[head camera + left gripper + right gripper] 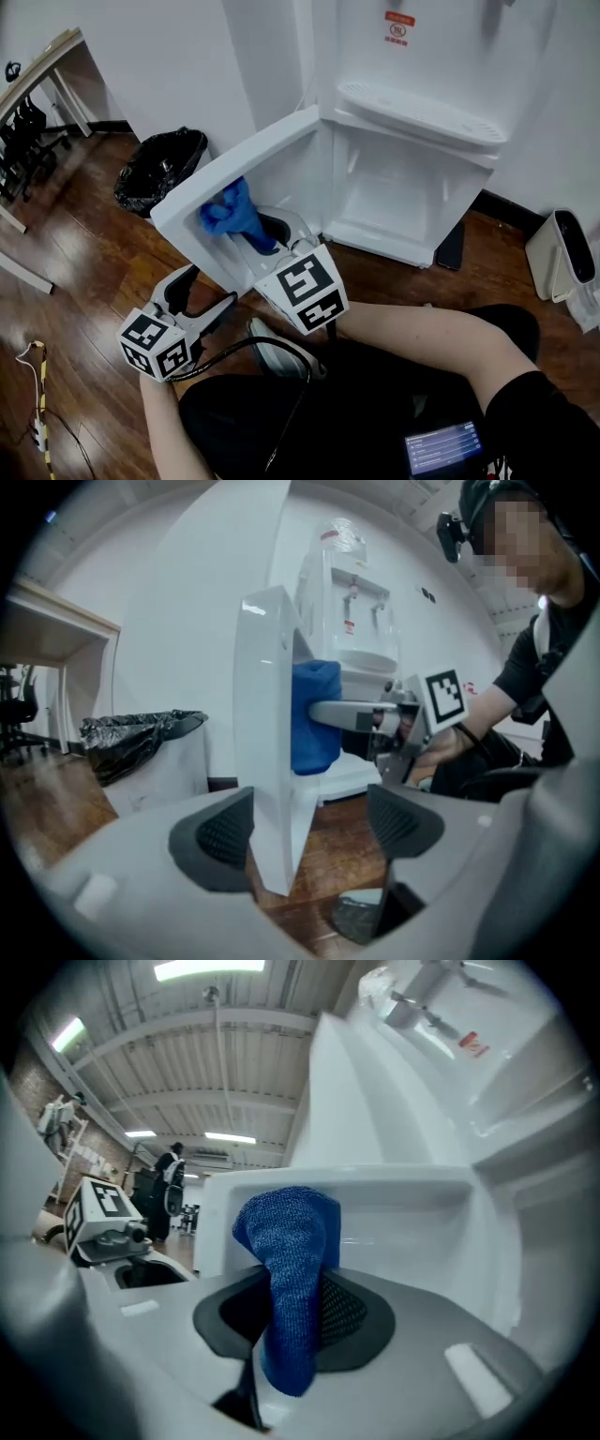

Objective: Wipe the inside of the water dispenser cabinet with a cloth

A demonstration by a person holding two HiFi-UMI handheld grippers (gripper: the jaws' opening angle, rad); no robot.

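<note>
Cloth (286,1241), blue, nubby and bunched, is clamped in the right gripper (295,1312) at the smooth white door (246,161); the left gripper (309,829) gapes astride its edge.

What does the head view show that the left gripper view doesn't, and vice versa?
Head view only: the open white cabinet compartment and the left gripper seen from outside.

Left gripper view only: the clear water bottle on top of the dispenser, and that gripper's jaws standing apart with the edge of the white cabinet door between them.

Both: the blue woven cloth shut in the right gripper at the door's inner side, the black-bagged bin and the wooden floor.
</note>
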